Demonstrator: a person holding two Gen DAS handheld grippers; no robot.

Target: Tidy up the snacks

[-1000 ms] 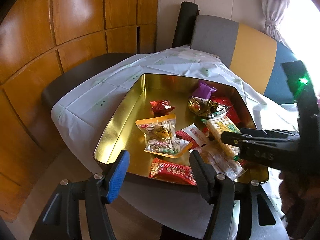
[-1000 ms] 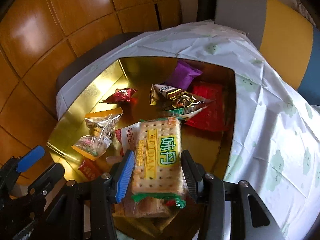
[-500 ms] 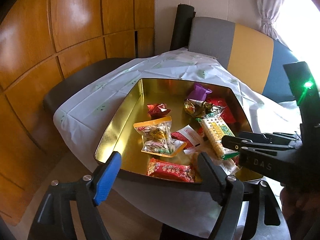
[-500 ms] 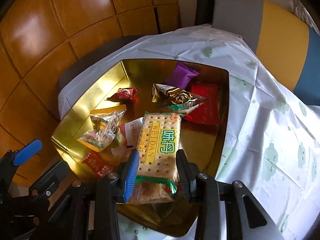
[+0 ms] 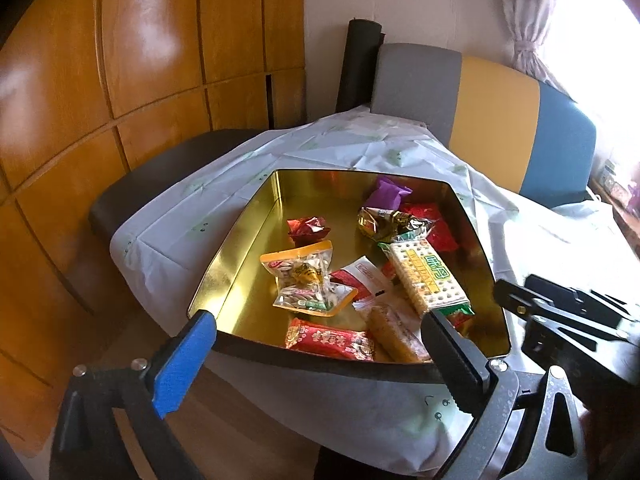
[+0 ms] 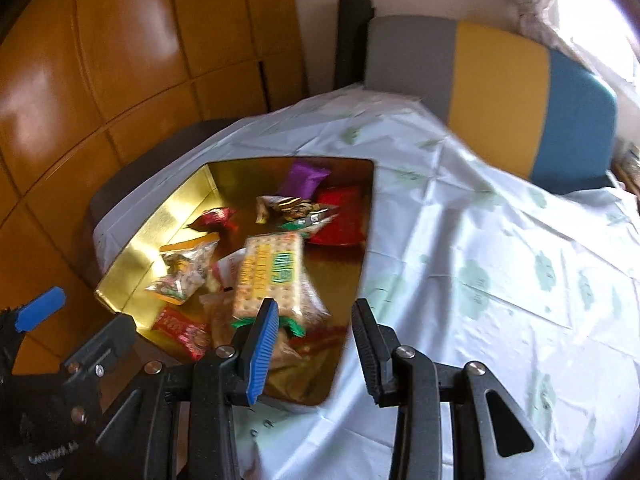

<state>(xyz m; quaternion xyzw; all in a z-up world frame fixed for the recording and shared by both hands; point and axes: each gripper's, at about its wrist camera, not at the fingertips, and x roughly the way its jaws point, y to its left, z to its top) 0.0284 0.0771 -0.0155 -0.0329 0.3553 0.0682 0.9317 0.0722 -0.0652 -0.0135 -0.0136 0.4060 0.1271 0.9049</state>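
Judging step: green-and-yellow cracker pack just set down, at 4 o'clock in shallow gold metal tin, propped on other wrappers.
Left claw: released, just been opening to full spread, nothing between pads, at tin's 6 o'clock rim.
Right claw: released, just been narrowing, empty, off tin's 4 o'clock corner over white plastic-covered bench.
Advised: clear the thin hard rim before any next reach; pinch brittle crackers lightly, by the sealed end.
Noted: slick mirror-bright tin floor; crinkly purple foil pouch at 1 o'clock; clear orange-edged seed pouch at 8; flat red foil bar at 6.
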